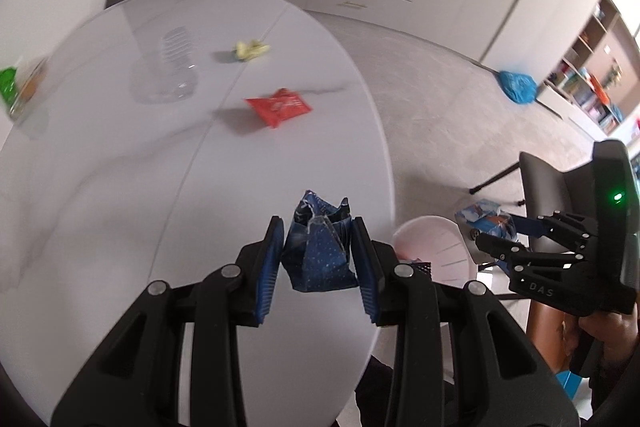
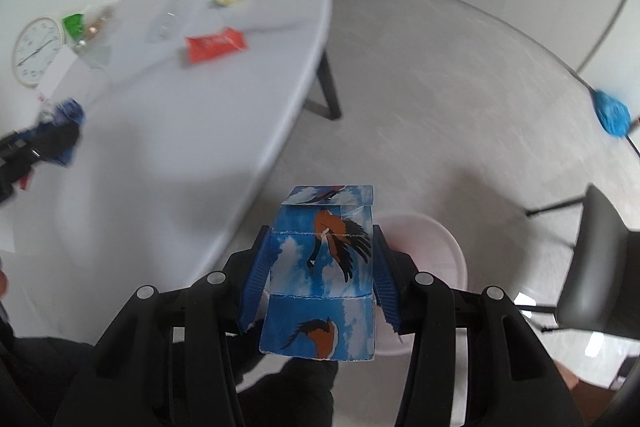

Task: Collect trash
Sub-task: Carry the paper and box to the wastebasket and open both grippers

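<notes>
Left gripper (image 1: pixel 318 251) pinches a crumpled dark-blue wrapper (image 1: pixel 320 251) above the table's (image 1: pixel 120 187) near right edge: light, soft, held across its folds. Right gripper (image 2: pixel 322 267) clamps a bird-printed carton (image 2: pixel 324 267) over the pink bin (image 2: pixel 436 247); light, crushable, gripped on its flat sides.

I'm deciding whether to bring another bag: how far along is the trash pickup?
Nothing shows as binned yet. In hand: the left gripper clamps a dark blue wrapper; the right gripper holds a bird-print carton above the pink bin. Left on the table: red packet, yellow scrap, clear bottle.
</notes>
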Tool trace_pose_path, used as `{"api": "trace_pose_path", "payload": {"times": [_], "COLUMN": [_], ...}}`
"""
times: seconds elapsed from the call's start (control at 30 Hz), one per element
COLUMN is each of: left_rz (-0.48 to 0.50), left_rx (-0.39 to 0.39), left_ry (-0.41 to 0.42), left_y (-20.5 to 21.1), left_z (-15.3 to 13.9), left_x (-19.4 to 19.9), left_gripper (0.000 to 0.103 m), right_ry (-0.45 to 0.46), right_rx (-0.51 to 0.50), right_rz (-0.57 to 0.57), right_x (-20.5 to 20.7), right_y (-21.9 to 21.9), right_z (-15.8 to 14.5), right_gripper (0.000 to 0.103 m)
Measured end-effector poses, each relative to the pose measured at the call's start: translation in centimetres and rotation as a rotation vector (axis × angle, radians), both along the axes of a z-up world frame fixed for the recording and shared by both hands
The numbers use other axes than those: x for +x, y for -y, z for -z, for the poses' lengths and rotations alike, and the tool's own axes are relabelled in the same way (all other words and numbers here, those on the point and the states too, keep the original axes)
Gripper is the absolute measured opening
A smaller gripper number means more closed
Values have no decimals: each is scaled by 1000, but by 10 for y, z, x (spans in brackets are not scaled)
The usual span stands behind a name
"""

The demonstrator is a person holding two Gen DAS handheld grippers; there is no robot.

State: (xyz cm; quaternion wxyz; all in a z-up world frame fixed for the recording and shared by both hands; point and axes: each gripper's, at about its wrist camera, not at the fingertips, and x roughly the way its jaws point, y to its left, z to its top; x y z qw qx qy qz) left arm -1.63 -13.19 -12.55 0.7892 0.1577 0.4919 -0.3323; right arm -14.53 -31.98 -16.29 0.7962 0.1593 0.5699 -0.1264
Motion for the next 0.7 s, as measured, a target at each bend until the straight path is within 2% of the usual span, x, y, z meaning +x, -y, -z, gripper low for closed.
{"api": "trace_pose_path", "payload": {"times": [0.13, 0.2, 0.3, 0.53, 0.7], "left_rz": [41, 62, 100, 251, 376], "left_rx": [7, 13, 23, 28, 19], "left_ry": [7, 4, -4, -30, -69], "left_y": [13, 20, 32, 67, 98], "left_z": [-2, 0, 1, 4, 7], "left_x": [-12, -16, -25, -53, -76], "left_gripper": [34, 34, 34, 34, 34], "right_ry": [-50, -63, -69, -59, -81], "right_rx": [4, -8, -14, -75, -142], "right_rz": [47, 72, 110, 175, 224], "right_x": [-17, -23, -31, -46, -58], "right_y": [11, 15, 21, 37, 54], "right_z": [18, 24, 25, 13, 11], "right_gripper": [52, 72, 83, 97, 98]}}
